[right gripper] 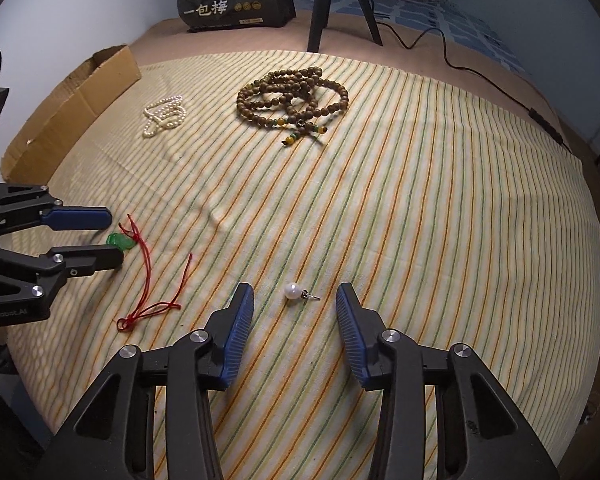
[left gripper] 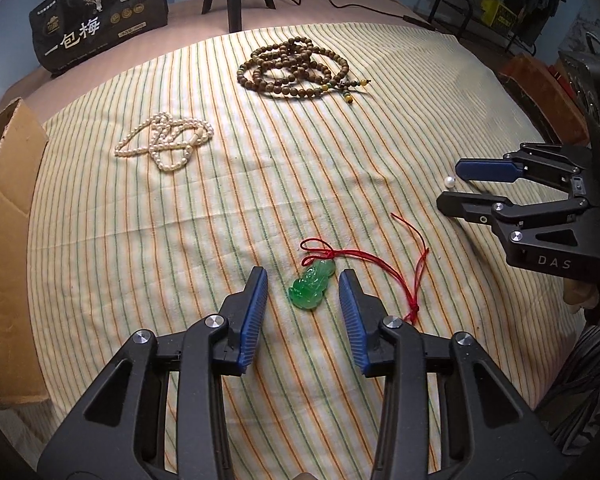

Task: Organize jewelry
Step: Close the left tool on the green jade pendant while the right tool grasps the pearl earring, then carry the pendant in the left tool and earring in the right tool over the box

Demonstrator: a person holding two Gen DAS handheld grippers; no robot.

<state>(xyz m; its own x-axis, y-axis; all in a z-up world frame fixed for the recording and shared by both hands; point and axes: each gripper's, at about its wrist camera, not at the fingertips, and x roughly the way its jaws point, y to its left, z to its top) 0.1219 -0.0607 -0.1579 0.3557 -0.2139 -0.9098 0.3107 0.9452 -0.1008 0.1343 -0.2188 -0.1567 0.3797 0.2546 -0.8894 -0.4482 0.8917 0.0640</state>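
My left tongs (left gripper: 303,284) stand apart, straddling the jade pendant (left gripper: 312,286) on the striped cloth (left gripper: 260,200), not touching it. My right tongs (right gripper: 295,300) stand apart around the pearl earring (right gripper: 294,292). Pearl necklace (left gripper: 166,144) and wooden beads (left gripper: 296,68) lie farther off.

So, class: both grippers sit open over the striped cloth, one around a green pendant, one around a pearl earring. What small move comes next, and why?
Probably close the left gripper on the green pendant. Its open fingers already flank the pendant, which lies on the striped cloth. The right gripper likewise flanks the pearl earring and could close too.
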